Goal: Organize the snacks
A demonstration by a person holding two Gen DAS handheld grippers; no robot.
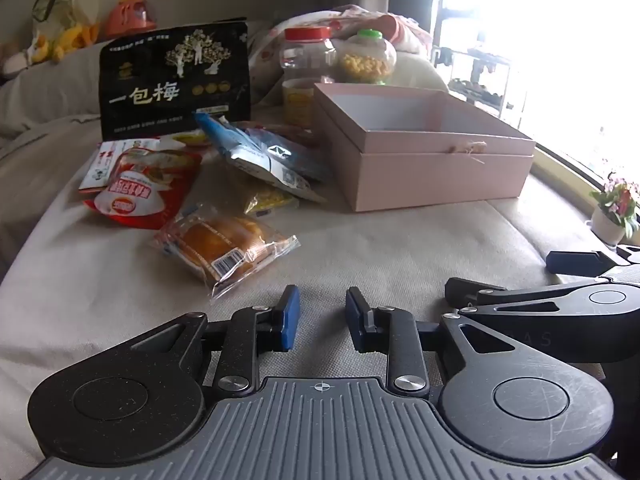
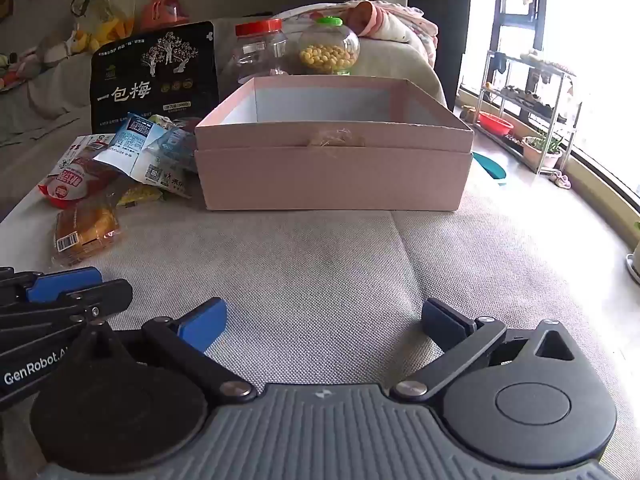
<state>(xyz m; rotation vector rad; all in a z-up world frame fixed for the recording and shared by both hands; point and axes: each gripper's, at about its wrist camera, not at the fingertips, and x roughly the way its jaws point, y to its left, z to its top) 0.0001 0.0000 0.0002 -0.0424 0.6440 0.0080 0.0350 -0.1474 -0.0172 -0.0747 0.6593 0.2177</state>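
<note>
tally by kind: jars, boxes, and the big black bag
Jars: 2, red-lidded jar and green-lidded jar
Boxes: 1, pink box
Big black bags: 1, black bag
Total: 4

Both wrist cameras are looking forward and downward, low over the cushion surface [image 2: 320, 248]. The left view is facing the snack pile [image 1: 208, 184] closely; the right is facing the pink box [image 2: 332, 168]. Both are sharing these.
</note>
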